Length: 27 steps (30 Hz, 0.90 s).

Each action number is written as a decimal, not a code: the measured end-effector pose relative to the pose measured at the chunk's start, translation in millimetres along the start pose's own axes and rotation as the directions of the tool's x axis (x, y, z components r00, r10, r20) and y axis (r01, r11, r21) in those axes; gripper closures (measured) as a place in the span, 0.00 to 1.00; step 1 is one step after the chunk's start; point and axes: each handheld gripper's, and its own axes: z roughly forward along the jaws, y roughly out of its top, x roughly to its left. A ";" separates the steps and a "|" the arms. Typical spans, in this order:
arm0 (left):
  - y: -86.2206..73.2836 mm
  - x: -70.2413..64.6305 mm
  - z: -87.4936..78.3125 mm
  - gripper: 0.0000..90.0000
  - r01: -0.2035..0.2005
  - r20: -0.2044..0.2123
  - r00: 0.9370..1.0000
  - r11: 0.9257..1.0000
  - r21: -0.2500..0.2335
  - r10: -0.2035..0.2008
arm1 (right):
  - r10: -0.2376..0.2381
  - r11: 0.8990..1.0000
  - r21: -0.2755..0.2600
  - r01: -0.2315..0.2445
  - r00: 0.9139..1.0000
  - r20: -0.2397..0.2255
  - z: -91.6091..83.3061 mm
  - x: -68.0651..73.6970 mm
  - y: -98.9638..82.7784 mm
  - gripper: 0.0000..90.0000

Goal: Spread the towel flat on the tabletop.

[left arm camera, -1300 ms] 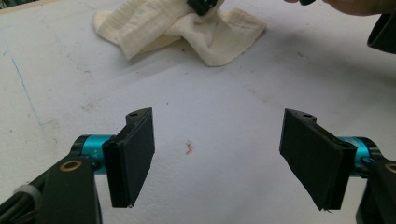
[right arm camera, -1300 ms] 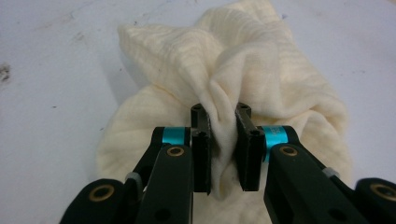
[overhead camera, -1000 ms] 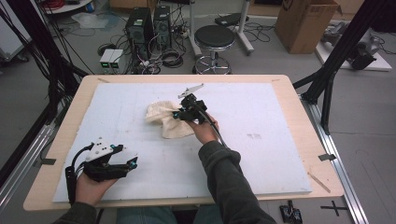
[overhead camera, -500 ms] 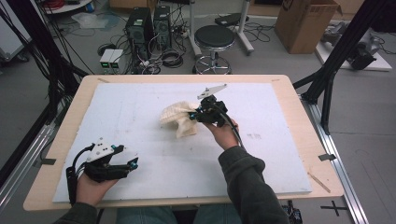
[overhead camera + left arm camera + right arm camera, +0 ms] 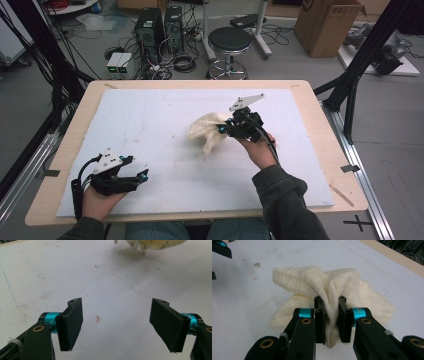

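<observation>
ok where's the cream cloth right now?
High view: the cream cloth is bunched right of the white mat's centre, pinched in the right gripper. The open left gripper sits apart at the mat's near left.

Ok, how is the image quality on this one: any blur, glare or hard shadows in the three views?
High view: even lighting, no glare, slightly soft overall; the cloth throws only a faint shadow. Left gripper view: the pads are sharp, the white mat evenly lit, and the cloth is cut off at the top edge. Right gripper view: the cloth's weave is crisp, with its near fold dark between the closed jaws.
</observation>
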 end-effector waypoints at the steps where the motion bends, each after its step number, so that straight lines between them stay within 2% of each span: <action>1: 0.0 -0.2 0.0 0.30 0.000 0.000 1.000 1.000 0.000 0.000 | 0.001 1.000 0.003 -0.001 1.000 -0.004 -6.4 0.6 -2.7 0.88; 6: 0.3 -1.1 0.8 0.30 -0.003 0.002 1.000 1.000 0.001 0.003 | 0.013 1.000 0.020 -0.013 1.000 -0.005 -8.1 2.0 -7.1 0.88; 7: 0.5 -1.2 0.6 0.30 -0.007 0.003 1.000 1.000 0.005 0.007 | 0.016 0.999 0.037 -0.016 1.000 -0.008 0.1 2.3 -11.2 0.87; 8: 0.5 -1.5 0.5 0.30 -0.005 0.004 1.000 1.000 0.002 0.005 | 0.016 0.999 0.037 -0.016 1.000 -0.008 0.1 2.3 -11.2 0.87; 13: 0.0 -0.2 1.2 0.30 -0.007 0.003 1.000 1.000 0.004 0.007 | 0.042 0.996 0.086 -0.039 0.999 -0.023 29.7 0.5 -23.5 0.85; 14: 0.0 -0.2 1.5 0.30 -0.006 0.003 1.000 1.000 0.005 0.006 | 0.048 0.993 0.113 -0.045 0.998 -0.027 36.6 -0.1 -24.6 0.84; 15: 0.0 0.0 1.7 0.30 -0.007 0.004 1.000 1.000 0.007 0.007 | 0.062 0.990 0.125 -0.058 0.998 -0.027 49.2 -1.0 -25.9 0.84; 16: 0.0 0.1 2.0 0.30 -0.009 0.005 1.000 1.000 0.009 0.009 | 0.062 0.990 0.125 -0.058 0.998 -0.027 49.2 -1.0 -25.9 0.84; 17: 0.0 -0.4 2.4 0.30 -0.005 0.006 1.000 1.000 0.006 0.005 | 0.070 0.990 0.128 -0.065 0.997 -0.030 61.4 -1.9 -25.6 0.83; 18: 0.1 -0.4 2.2 0.30 -0.008 0.005 1.000 1.000 0.006 0.008 | 0.070 0.990 0.128 -0.065 0.997 -0.030 61.4 -1.9 -25.6 0.83; 21: 0.1 -0.1 1.9 0.30 -0.007 0.007 1.000 1.000 0.004 0.007 | 0.077 0.985 0.156 -0.070 0.996 -0.034 84.1 -2.5 -28.0 0.79; 24: 0.0 0.5 1.8 0.30 -0.007 0.006 1.000 1.000 0.004 0.007 | 0.079 0.986 0.153 -0.073 0.996 -0.037 87.3 -3.9 -29.0 0.76; 25: 0.0 0.5 1.8 0.30 -0.010 0.006 1.000 1.000 0.006 0.010 | 0.085 0.987 0.143 -0.078 0.996 -0.039 84.9 -5.1 -28.7 0.68; 26: 0.0 0.5 1.8 0.30 -0.010 0.006 1.000 1.000 0.006 0.010 | 0.085 0.987 0.143 -0.078 0.996 -0.039 84.9 -5.1 -28.7 0.68; 27: 0.0 0.4 1.9 0.30 -0.009 0.007 1.000 1.000 0.005 0.009 | 0.075 0.990 0.122 -0.070 0.996 -0.038 77.9 -4.4 -26.9 0.62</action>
